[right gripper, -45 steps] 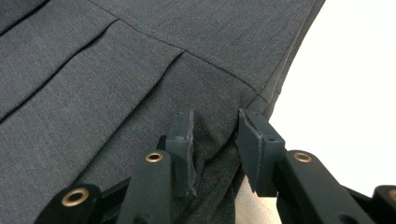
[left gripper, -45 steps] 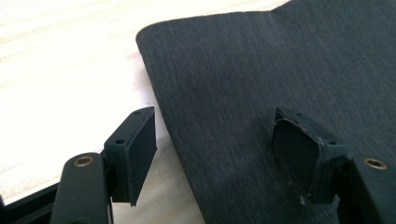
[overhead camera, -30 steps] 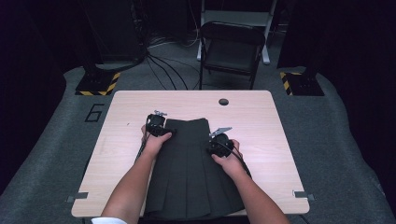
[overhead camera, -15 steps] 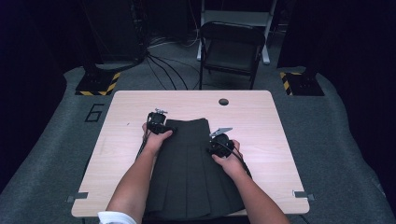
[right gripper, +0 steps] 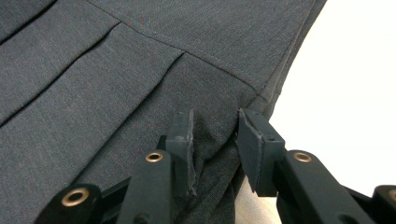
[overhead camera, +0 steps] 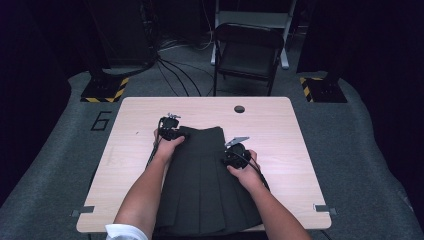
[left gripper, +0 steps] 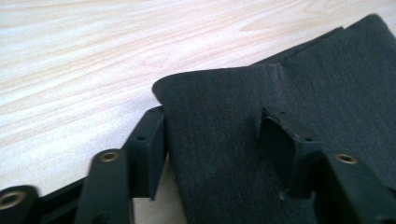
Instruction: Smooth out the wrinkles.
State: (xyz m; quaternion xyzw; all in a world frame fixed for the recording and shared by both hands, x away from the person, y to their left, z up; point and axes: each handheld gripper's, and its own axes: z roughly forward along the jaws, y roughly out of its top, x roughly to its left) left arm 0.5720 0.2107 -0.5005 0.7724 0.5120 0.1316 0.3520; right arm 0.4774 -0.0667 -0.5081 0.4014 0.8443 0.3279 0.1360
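A dark pleated skirt (overhead camera: 205, 185) lies flat on the wooden table (overhead camera: 290, 135), its waistband at the far end. My left gripper (overhead camera: 175, 132) is at the waistband's far left corner. In the left gripper view its jaws have just been closing and still stand apart around the gripper's midpoint (left gripper: 210, 135), with the skirt's corner (left gripper: 327, 70) humped between them. My right gripper (overhead camera: 231, 154) sits at the skirt's right edge below the waistband. In the right gripper view it (right gripper: 215, 140) is shut on a wrinkled fold of the skirt (right gripper: 116, 70).
A round cable hole (overhead camera: 239, 108) is in the table near its far edge. Bare wood (left gripper: 93, 56) lies left of the skirt, and more on its right (right gripper: 355, 93). A black chair (overhead camera: 247, 55) and floor cables stand beyond the table.
The left gripper has shifted very slightly at the waistband corner. The right hand and the skirt have stayed where they were.
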